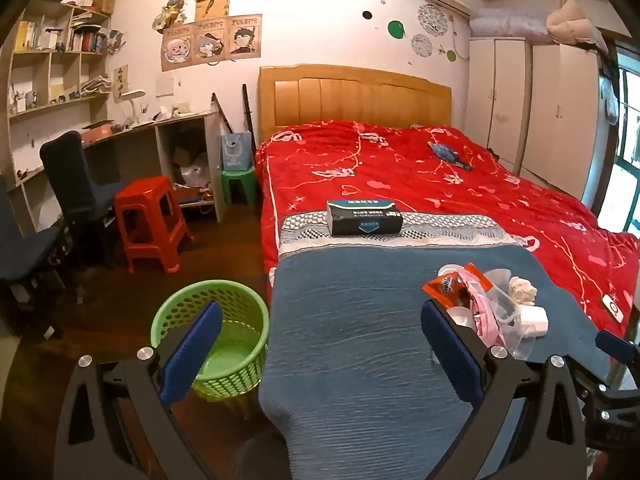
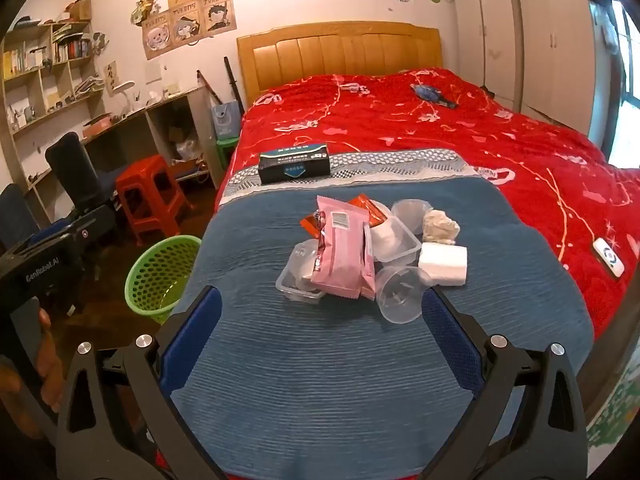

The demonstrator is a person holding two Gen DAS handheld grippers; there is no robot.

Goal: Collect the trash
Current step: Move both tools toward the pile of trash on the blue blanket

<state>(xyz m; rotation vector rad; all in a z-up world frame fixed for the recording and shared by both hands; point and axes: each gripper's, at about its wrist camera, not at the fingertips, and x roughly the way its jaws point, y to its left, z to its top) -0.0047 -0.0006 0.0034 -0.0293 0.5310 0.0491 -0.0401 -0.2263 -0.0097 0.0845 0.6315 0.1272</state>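
My left tongs (image 1: 320, 344) are spread wide with nothing between the blue pads, hovering over the foot of the bed above the blue blanket (image 1: 352, 320). Just beyond and below the left finger, on the floor beside the bed, stands the green basket (image 1: 212, 336), upright. Off the right finger's tip lies the trash pile (image 1: 488, 300), well clear of the pads.

My right tongs (image 2: 320, 316) are also wide open and hold nothing. Straight ahead of them, on the blue blanket, sits the heap: a pink wrapper (image 2: 344, 252) lying over a clear tray (image 2: 296, 280), an orange wrapper (image 2: 366, 210) behind it, a clear cup (image 2: 400, 292) on its side just beside the right finger's tip, a white block (image 2: 444, 264) and a crumpled tissue (image 2: 440, 224) further right. Beyond the heap rests a dark tissue box (image 2: 294, 168). The green basket shows ahead and left of the left finger, on the floor. A white remote (image 2: 608, 258) lies far right on the red quilt (image 2: 440, 128).
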